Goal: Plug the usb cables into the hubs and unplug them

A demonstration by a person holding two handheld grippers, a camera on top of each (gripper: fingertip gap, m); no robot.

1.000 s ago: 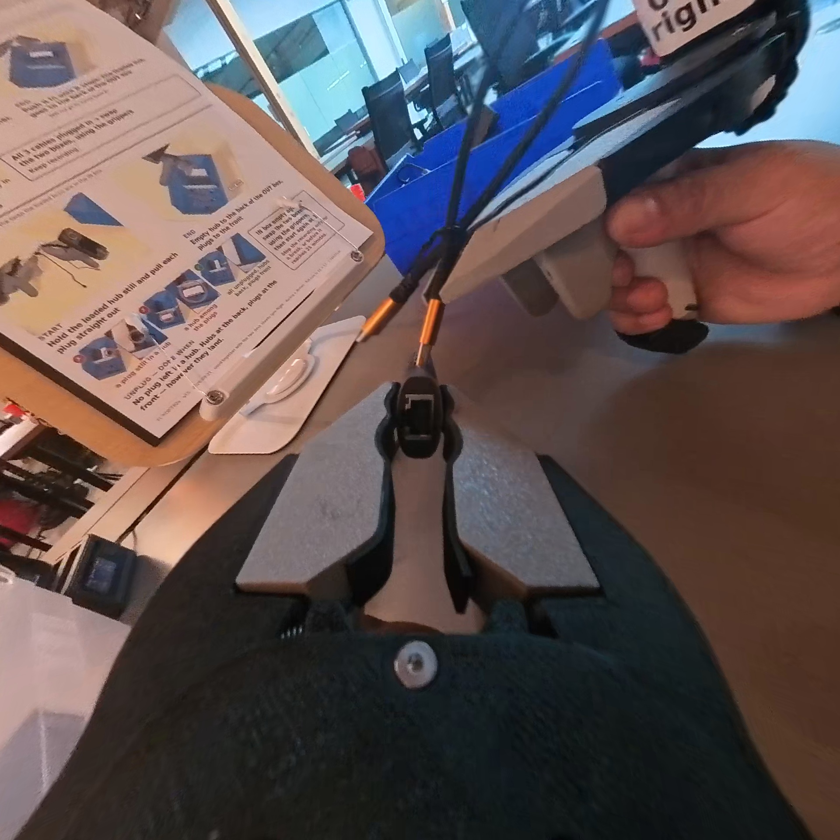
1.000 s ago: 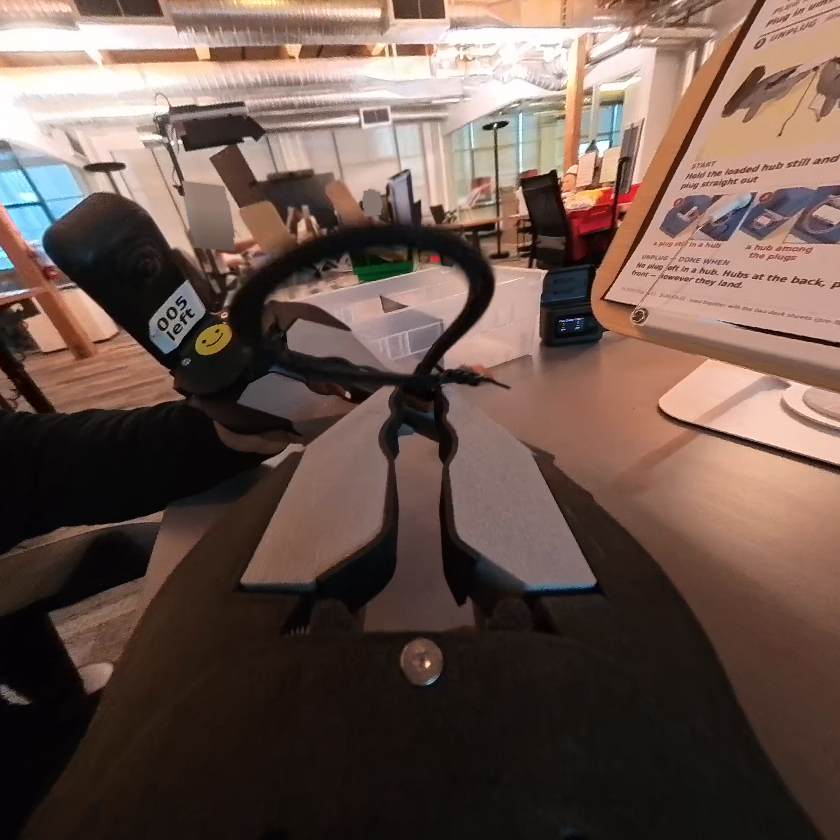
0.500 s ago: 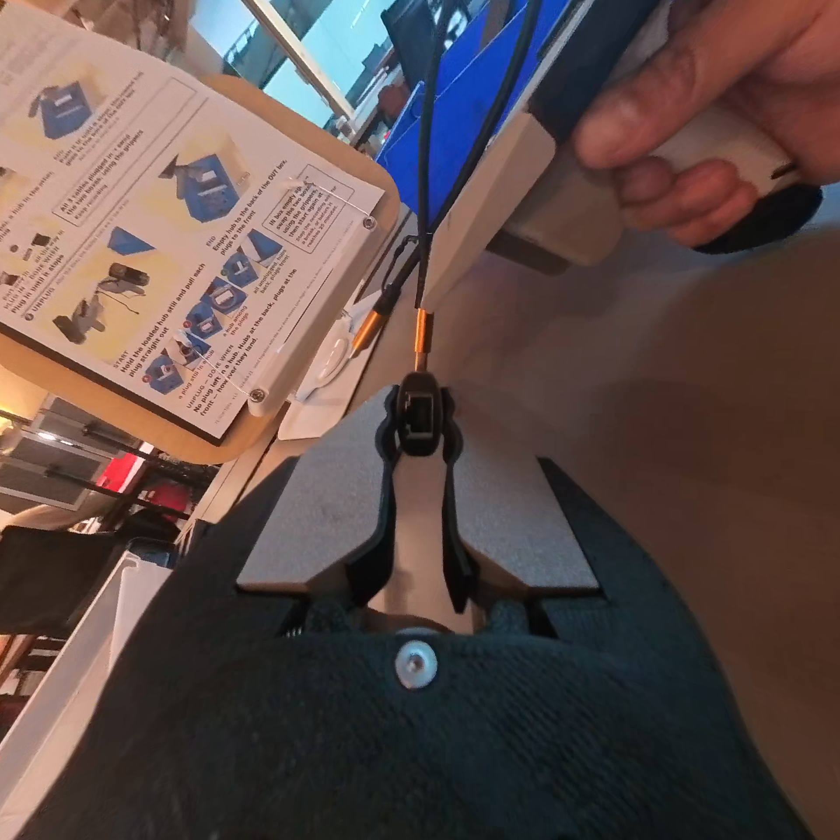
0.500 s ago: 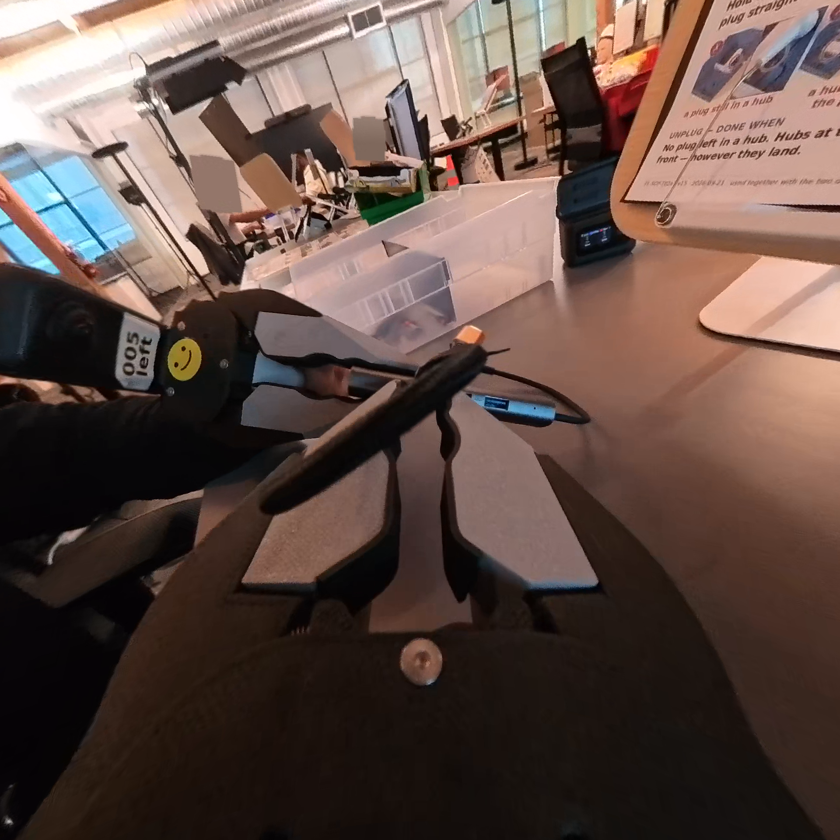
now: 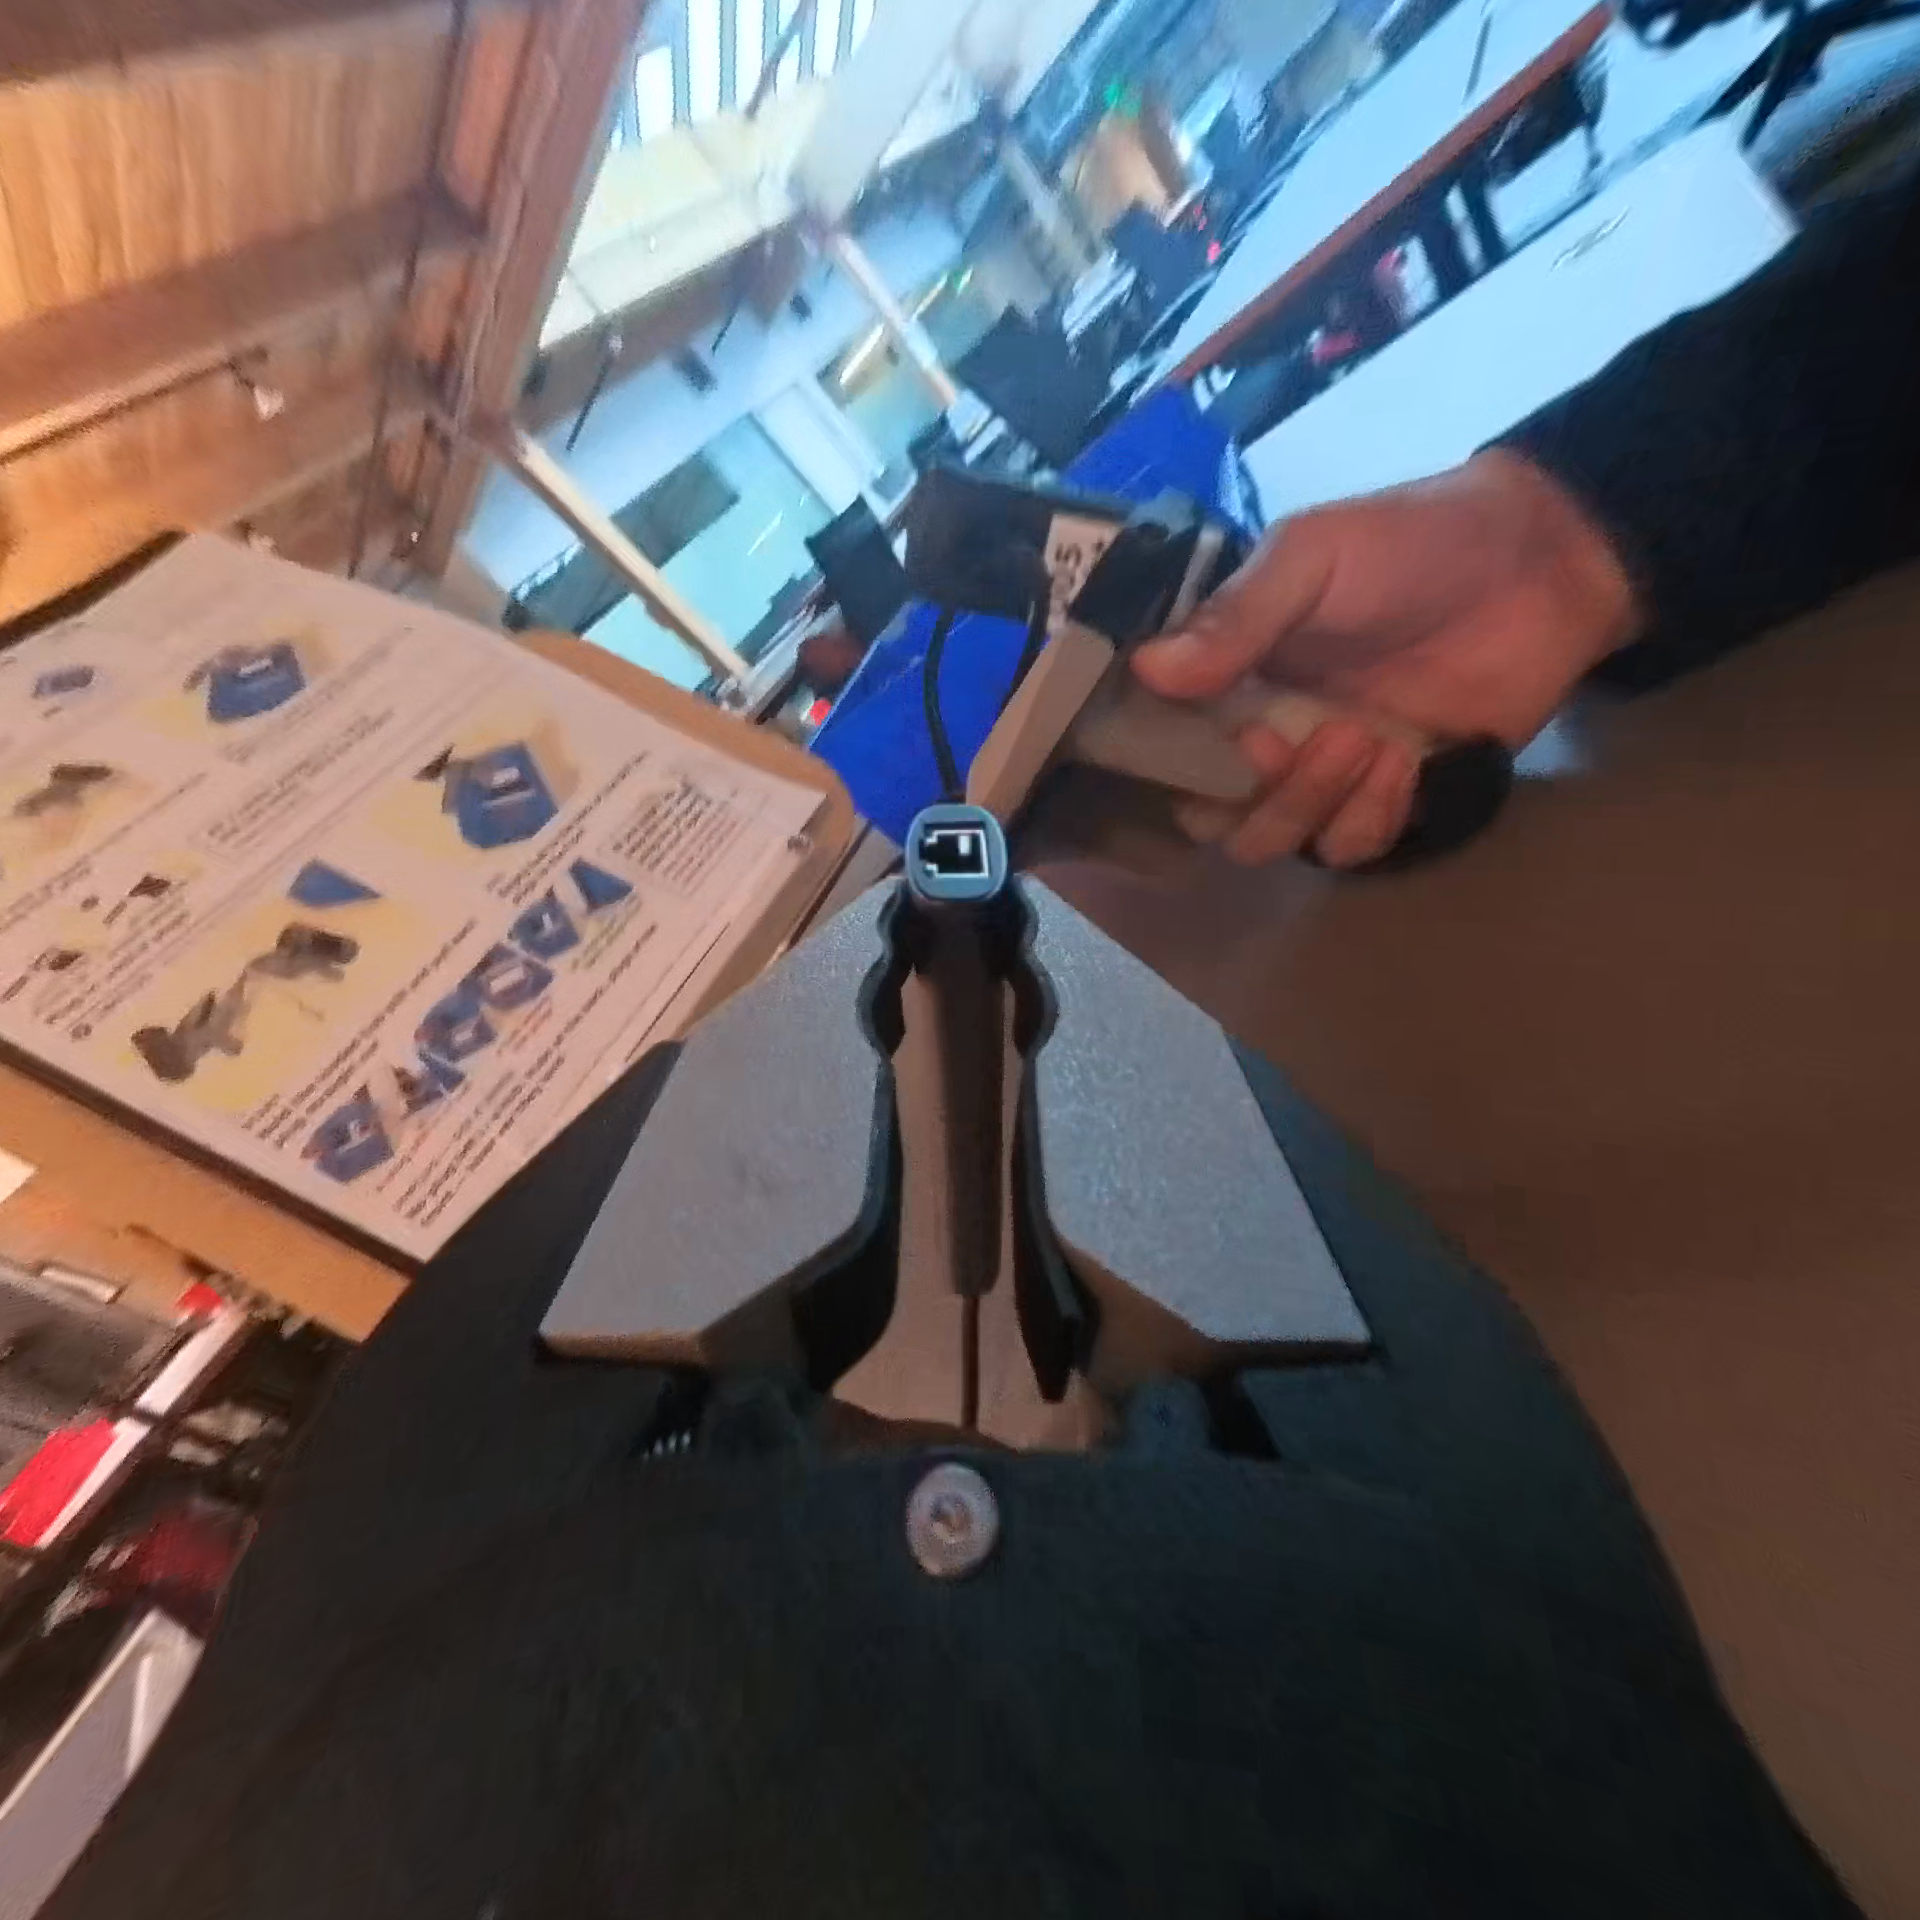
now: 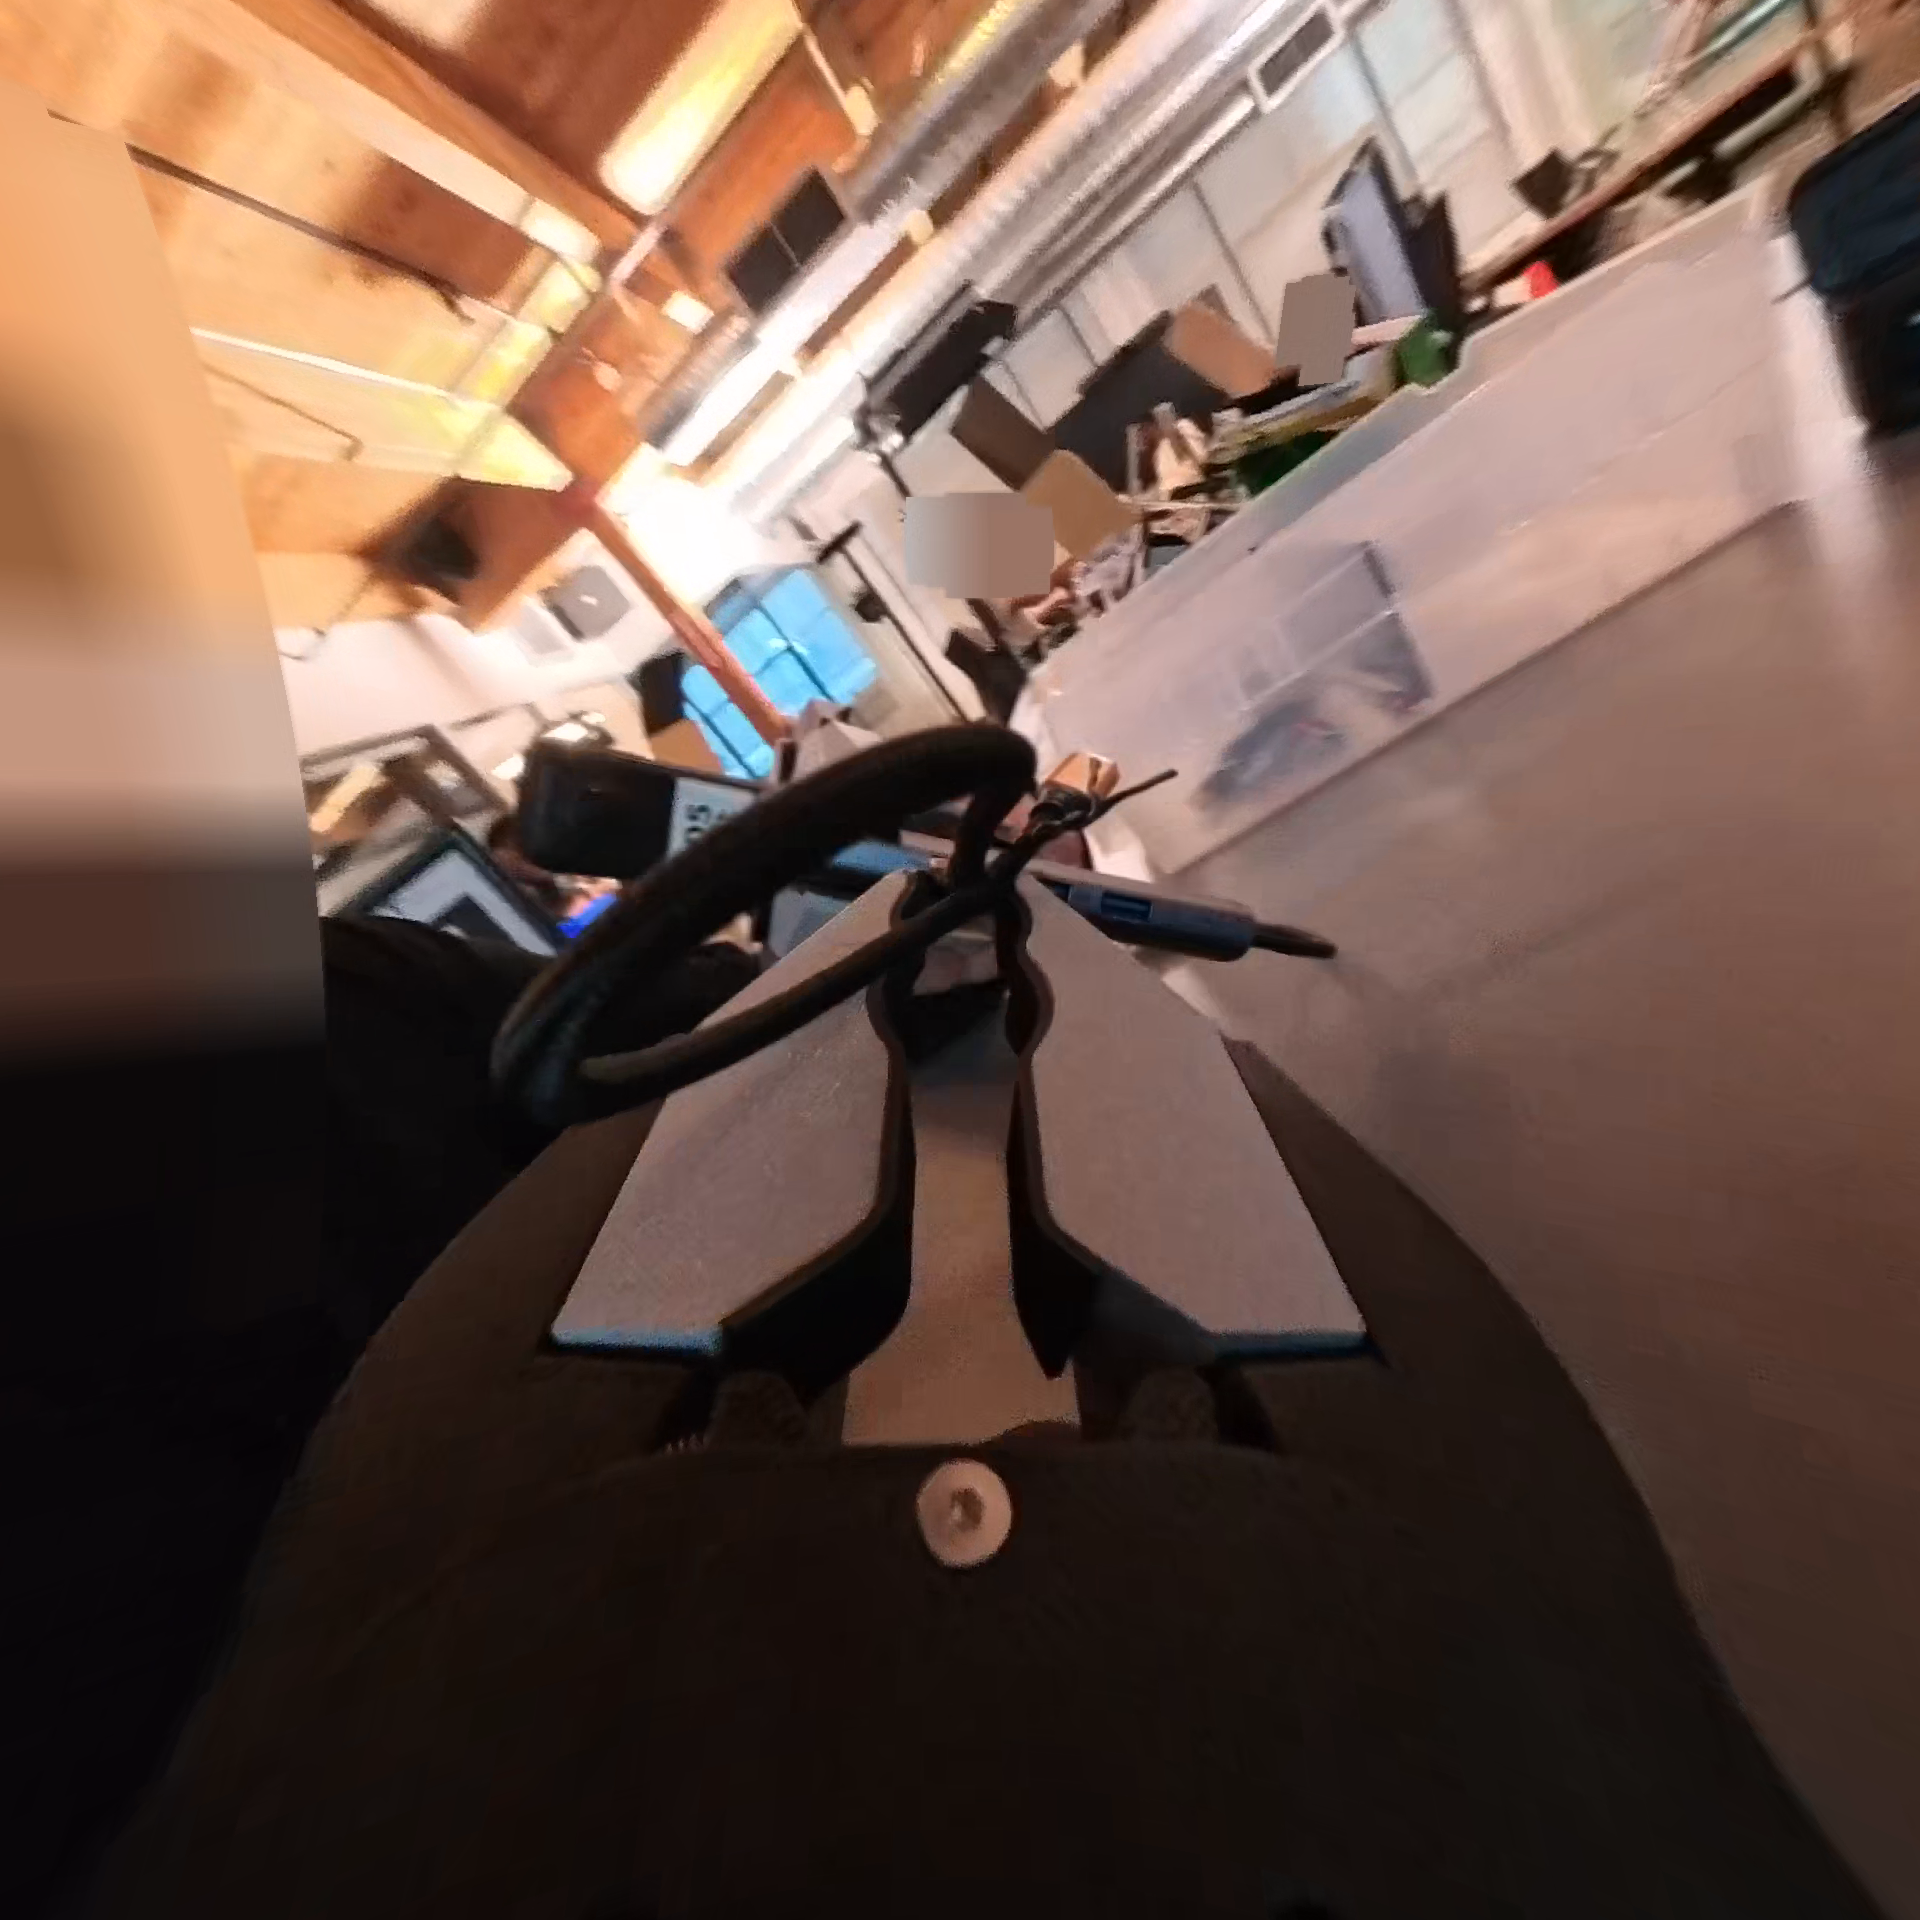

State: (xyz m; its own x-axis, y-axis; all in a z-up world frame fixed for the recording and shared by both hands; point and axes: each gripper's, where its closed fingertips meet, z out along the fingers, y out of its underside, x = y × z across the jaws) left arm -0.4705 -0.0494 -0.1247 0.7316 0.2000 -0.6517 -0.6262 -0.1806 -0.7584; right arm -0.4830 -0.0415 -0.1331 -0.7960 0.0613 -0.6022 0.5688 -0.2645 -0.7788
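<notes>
My left gripper (image 5: 956, 914) is shut on a grey usb hub (image 5: 954, 854), whose port end points forward past the fingertips. My right gripper (image 6: 961, 904) is shut on a coiled black usb cable (image 6: 727, 904). The cable's copper-coloured plug (image 6: 1081, 774) sticks up beyond the fingertips, apart from the hub (image 6: 1153, 914). In the left wrist view the right gripper (image 5: 1049, 665), held by a hand (image 5: 1382, 665), is beyond the hub, with the black cable (image 5: 935, 696) hanging from it. The left gripper's body (image 6: 623, 821) shows behind the cable loop. Both views are blurred.
An instruction sheet on a wooden board (image 5: 343, 862) leans at the left. A blue bin (image 5: 894, 727) stands behind the hub. A clear plastic box (image 6: 1330, 665) sits along the table's (image 6: 1610, 1039) far side. A dark sleeve (image 5: 1766, 436) reaches in from the right.
The copper plug that met the hub's front end is off it now. The right gripper has drawn back with the cable. Both views have tilted.
</notes>
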